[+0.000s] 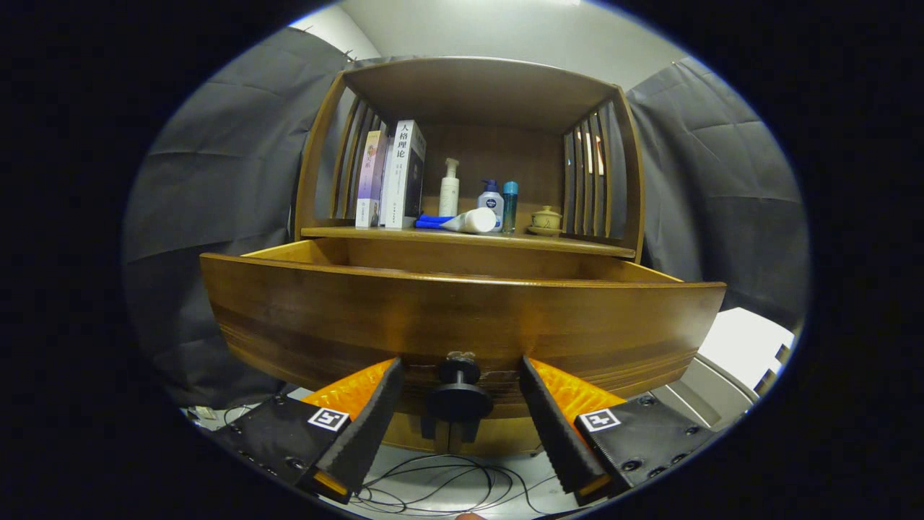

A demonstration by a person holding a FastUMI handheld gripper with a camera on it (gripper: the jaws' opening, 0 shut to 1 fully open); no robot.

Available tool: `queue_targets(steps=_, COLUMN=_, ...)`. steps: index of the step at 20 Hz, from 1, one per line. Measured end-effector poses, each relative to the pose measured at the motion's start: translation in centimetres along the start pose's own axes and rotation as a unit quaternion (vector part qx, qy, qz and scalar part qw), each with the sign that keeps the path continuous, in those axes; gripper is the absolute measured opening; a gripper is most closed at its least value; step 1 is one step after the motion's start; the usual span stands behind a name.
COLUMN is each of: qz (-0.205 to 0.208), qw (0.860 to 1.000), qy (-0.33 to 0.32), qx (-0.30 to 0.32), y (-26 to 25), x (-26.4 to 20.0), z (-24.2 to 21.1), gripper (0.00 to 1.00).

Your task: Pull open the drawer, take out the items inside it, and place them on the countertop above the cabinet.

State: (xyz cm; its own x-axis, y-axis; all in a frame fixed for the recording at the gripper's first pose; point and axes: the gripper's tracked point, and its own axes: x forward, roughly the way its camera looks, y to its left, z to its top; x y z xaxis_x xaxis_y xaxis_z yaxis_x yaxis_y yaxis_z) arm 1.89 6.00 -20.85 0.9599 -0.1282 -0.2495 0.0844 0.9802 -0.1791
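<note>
A wooden drawer (462,318) stands pulled out of the cabinet toward me, its front panel wide across the view. Its dark round knob (458,393) sits between my fingers, with a gap on each side. My gripper (459,372) is open, the fingertips close to the drawer front and touching nothing. The drawer's inside is hidden behind the front panel. Above it runs the countertop (577,244) of the cabinet, holding a white tube (473,221) lying down with a blue item (432,221) beside it.
On the countertop also stand books (393,177), a white pump bottle (449,189), a blue-capped bottle (491,198), a slim blue bottle (510,206) and a small lidded cup (546,219). Slatted side walls flank the shelf. Cables (440,484) lie on the floor below.
</note>
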Motion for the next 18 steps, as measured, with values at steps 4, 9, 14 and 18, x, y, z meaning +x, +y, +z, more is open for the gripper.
queue_targets(steps=4, qz=-0.002, qw=1.0, qy=0.003, qx=0.003, y=0.0, x=1.5, z=0.5, gripper=1.0)
queue_targets(steps=9, qz=-0.002, qw=1.0, qy=0.011, qx=0.009, y=0.1, x=4.7, z=1.6, gripper=1.0)
queue_targets(steps=14, qz=-0.009, qw=1.0, qy=0.007, qx=0.01, y=0.3, x=7.8, z=2.7, gripper=1.0)
queue_targets(steps=18, qz=-0.01, qw=1.0, qy=0.005, qx=0.008, y=0.4, x=10.4, z=3.1, gripper=1.0)
